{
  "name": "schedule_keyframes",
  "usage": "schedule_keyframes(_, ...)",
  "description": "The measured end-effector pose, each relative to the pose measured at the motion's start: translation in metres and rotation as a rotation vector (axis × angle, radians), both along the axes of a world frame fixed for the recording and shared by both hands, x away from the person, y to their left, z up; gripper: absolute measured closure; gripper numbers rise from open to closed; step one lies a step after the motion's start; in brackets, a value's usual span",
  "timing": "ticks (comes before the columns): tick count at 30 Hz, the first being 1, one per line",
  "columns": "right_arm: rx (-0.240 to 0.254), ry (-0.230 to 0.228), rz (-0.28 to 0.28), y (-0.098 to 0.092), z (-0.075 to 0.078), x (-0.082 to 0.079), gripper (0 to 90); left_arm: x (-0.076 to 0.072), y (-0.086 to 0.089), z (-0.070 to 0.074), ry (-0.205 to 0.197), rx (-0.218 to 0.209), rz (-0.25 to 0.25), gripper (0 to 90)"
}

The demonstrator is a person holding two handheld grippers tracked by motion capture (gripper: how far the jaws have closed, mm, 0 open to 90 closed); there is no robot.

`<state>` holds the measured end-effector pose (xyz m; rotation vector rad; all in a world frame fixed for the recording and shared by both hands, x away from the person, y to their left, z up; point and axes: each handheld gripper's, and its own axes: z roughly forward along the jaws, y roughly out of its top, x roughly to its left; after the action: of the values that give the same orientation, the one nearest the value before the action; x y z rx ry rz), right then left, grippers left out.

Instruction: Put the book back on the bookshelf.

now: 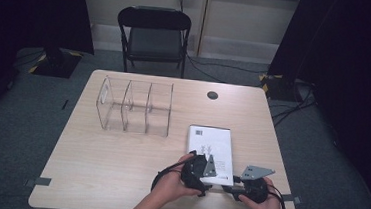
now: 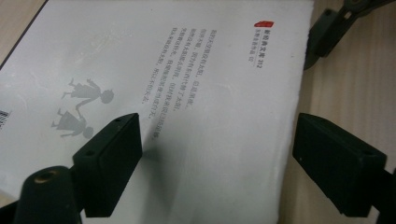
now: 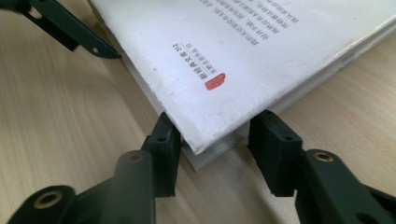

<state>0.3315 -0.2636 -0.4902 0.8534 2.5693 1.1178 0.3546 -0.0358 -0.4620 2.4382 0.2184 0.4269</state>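
White book (image 1: 210,145) at the counter's (image 1: 119,154) near right: right gripper (image 3: 215,151) straddles its corner without clamping (left gripper (image 2: 217,161) open above), so pinching it likely comes next.

The book (image 1: 210,145) is thin and white, and it lies flat on the tabletop (image 1: 119,154) near my edge, right of the middle. On its cover I see columns of grey print, a small red mark, two grey child figures and a barcode.
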Motion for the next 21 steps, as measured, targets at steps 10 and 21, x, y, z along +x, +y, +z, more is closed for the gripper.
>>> schedule_keyframes(10, 0.037, -0.040, 0.007, -0.004, 0.011, -0.003, 61.4, 0.001, -0.001, -0.001, -0.033, 0.009, -0.021, 7.2)
schedule_keyframes(21, 0.085, -0.046, 0.010, -0.007, 0.018, -0.003, 64.6, 0.002, -0.009, -0.005, -0.073, 0.013, 0.027, 0.0)
